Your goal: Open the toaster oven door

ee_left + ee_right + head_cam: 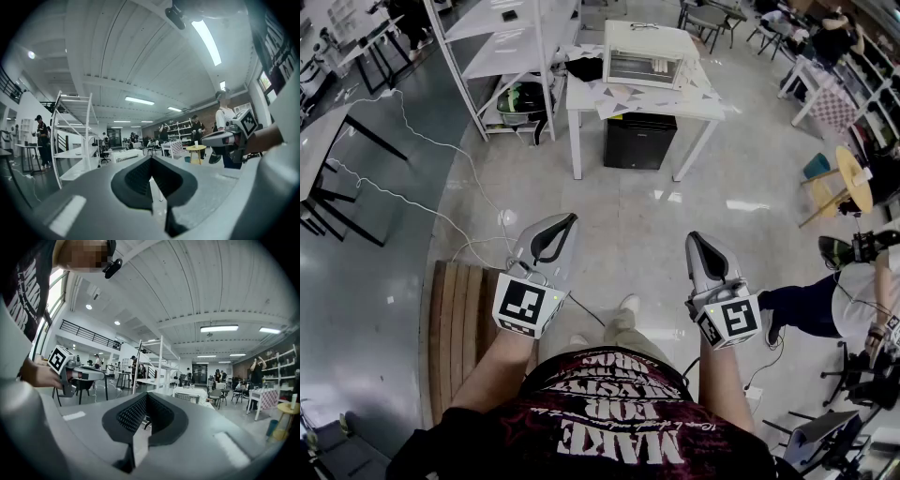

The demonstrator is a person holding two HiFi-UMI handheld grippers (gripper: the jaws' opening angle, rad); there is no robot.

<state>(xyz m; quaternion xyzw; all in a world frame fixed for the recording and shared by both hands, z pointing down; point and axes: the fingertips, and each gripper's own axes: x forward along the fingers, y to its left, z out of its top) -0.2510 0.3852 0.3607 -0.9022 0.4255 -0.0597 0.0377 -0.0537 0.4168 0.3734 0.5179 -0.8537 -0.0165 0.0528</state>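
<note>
The white toaster oven (649, 54) stands on a white table (712, 105) far ahead across the floor, with its door closed. Both grippers are held close to the person's body, well short of it. My left gripper (570, 219) is shut, its dark pads meeting with nothing between them (151, 161). My right gripper (692, 238) is likewise shut and empty (146, 397). The oven shows small in the distance in the left gripper view (124, 155) and in the right gripper view (189, 393).
A black cabinet (640, 141) sits under the table. White shelving (511, 47) stands to its left. Cables (422, 197) trail over the floor at left and a wooden slatted bench (459, 328) lies by my left arm. A seated person (825, 300) and a yellow round table (853, 178) are at right.
</note>
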